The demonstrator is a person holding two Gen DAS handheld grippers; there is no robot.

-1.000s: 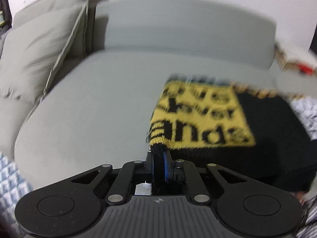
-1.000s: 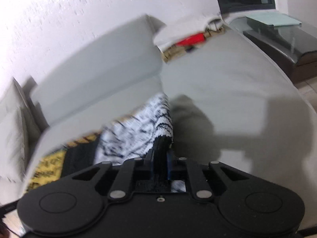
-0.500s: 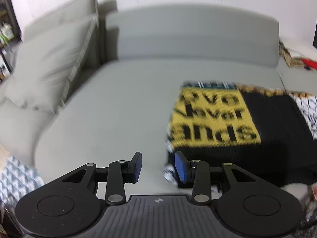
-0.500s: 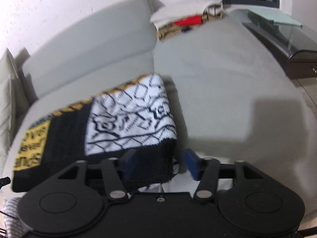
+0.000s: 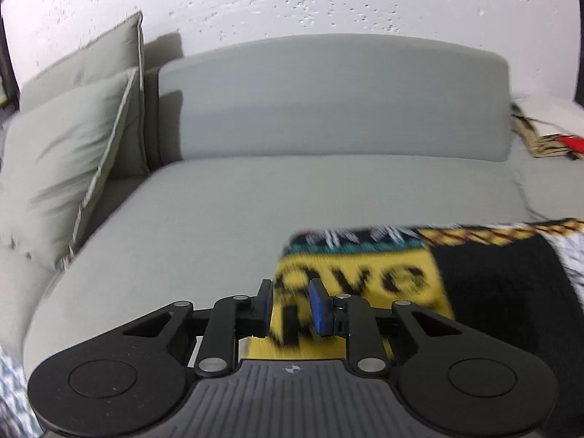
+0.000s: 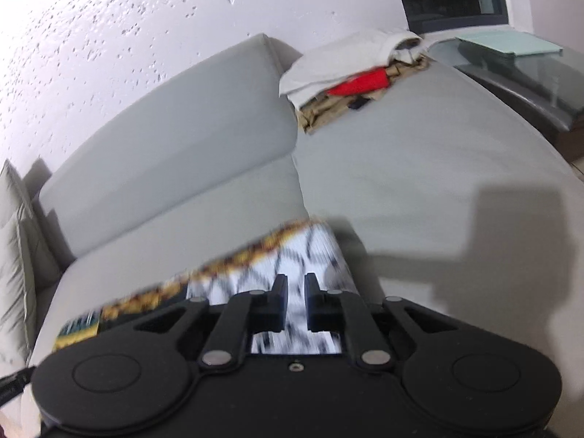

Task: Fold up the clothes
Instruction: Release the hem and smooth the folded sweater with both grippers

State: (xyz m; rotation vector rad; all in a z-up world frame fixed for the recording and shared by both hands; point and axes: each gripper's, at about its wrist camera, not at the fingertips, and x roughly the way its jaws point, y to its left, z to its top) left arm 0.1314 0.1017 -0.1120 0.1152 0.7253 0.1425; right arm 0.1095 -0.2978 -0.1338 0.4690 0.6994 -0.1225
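**Folded sweater on the sofa, both grippers empty above it**

Big grey sofa takes up most of both views, with cushions at its left end and a pile of clothes on the far right seat. The folded knit sweater, in yellow, black and white patches, lies flat on the seat cushion. Left gripper sits over its yellow lettered corner, fingers apart, nothing pinched. Right gripper is over the white patterned end, narrow gap between its fingers, also holding nothing.
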